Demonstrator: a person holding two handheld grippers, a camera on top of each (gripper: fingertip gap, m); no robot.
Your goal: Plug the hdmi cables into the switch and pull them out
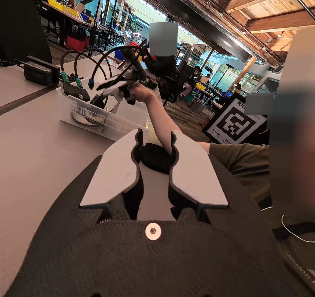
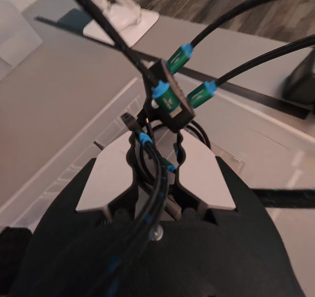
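The black HDMI switch (image 1: 75,91) leans in a clear plastic bin (image 1: 109,120) with two green plugs (image 1: 65,76) in its top edge. In the right wrist view the switch (image 2: 180,120) has the two plugs (image 2: 201,94) seated, and a third green plug (image 2: 166,99) hangs free in front of it, metal tip beside the switch. My right gripper (image 2: 156,139) is over the bin, jaws apart, with a braided cable (image 2: 158,178) running through the gap. It also shows in the left wrist view (image 1: 110,86). My left gripper (image 1: 156,135) is open and empty over the table's near edge.
A black box (image 1: 37,73) sits on the table behind the bin. A round black pad (image 1: 155,157) lies just beyond my left fingertips. The person's forearm (image 1: 160,118) crosses ahead. A framed marker sign (image 1: 235,123) stands at the right. More coiled cable (image 2: 202,135) lies in the bin.
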